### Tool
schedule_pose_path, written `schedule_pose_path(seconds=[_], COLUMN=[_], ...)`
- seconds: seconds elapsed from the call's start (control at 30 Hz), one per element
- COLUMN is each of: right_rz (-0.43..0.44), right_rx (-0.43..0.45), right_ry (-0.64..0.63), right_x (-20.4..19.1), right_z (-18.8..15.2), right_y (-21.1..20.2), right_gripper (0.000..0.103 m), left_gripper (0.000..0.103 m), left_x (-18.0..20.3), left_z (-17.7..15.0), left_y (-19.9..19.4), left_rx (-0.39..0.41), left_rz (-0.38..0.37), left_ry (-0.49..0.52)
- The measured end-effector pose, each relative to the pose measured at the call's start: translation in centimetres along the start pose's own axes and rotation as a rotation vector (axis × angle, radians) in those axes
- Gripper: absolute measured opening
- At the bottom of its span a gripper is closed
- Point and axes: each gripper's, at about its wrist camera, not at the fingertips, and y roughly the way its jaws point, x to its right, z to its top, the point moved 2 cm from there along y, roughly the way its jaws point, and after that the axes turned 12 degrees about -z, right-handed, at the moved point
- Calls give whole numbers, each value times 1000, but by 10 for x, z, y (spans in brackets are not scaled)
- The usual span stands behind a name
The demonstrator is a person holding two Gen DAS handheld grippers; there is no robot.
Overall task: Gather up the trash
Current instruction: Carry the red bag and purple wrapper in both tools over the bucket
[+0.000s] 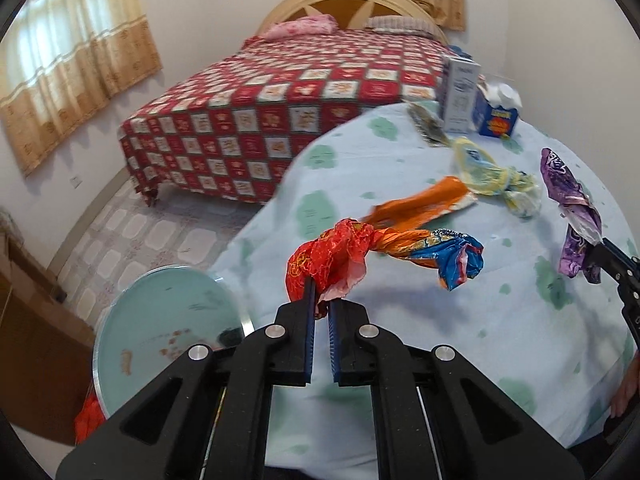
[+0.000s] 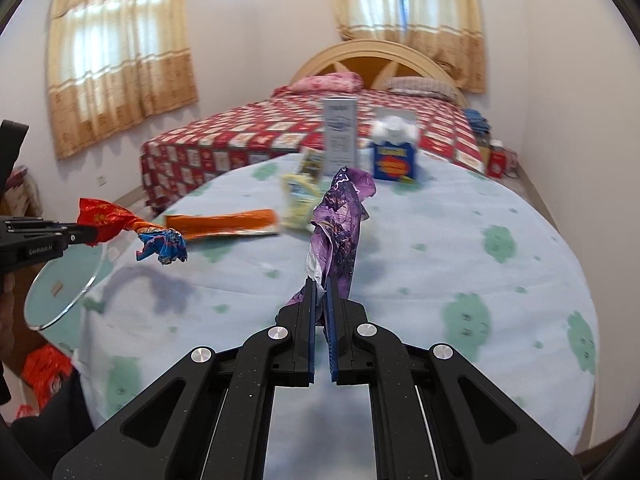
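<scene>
Your left gripper (image 1: 320,300) pinches the red-orange-blue wrapper (image 1: 384,252) clear above the tablecloth (image 1: 440,340). Only the left view shows the glass tabletop's (image 1: 168,320) stained bare edge. The orange wrapper (image 2: 224,224) and yellow wrapper (image 2: 298,200) lie farther back. Your right gripper (image 2: 320,292) clamps the purple wrapper (image 2: 340,224) upright; only its view shows clutter beside the bed (image 2: 496,160).

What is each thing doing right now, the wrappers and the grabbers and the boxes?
Left gripper: shut on the red wrapper.
Red wrapper: twisted, lifted off the table.
Right gripper: shut on the purple wrapper.
Purple wrapper: crumpled, held up.
Orange wrapper: lying flat on the table.
Yellow wrapper: crumpled, lying on the table.
Blue tissue box: upright, tissue sticking out.
White box: standing upright.
</scene>
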Motion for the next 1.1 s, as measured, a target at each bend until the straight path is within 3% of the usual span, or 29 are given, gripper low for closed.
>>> schedule_pose_path(seconds=[0.63, 0.9, 1.1], right_rz=[186, 217, 207], right_rx=[81, 75, 58], right_ry=[-215, -253, -234], right_x=[-130, -158, -152], right_z=[30, 32, 30], right_y=[-11, -8, -6], right_gripper=[6, 6, 6], left_gripper=[6, 6, 6], left_x=[-93, -113, -118], left_z=[-39, -53, -57], left_y=[-58, -62, -64], left_rx=[51, 38, 38], left_rz=[194, 219, 216], left_ry=[-84, -110, -119])
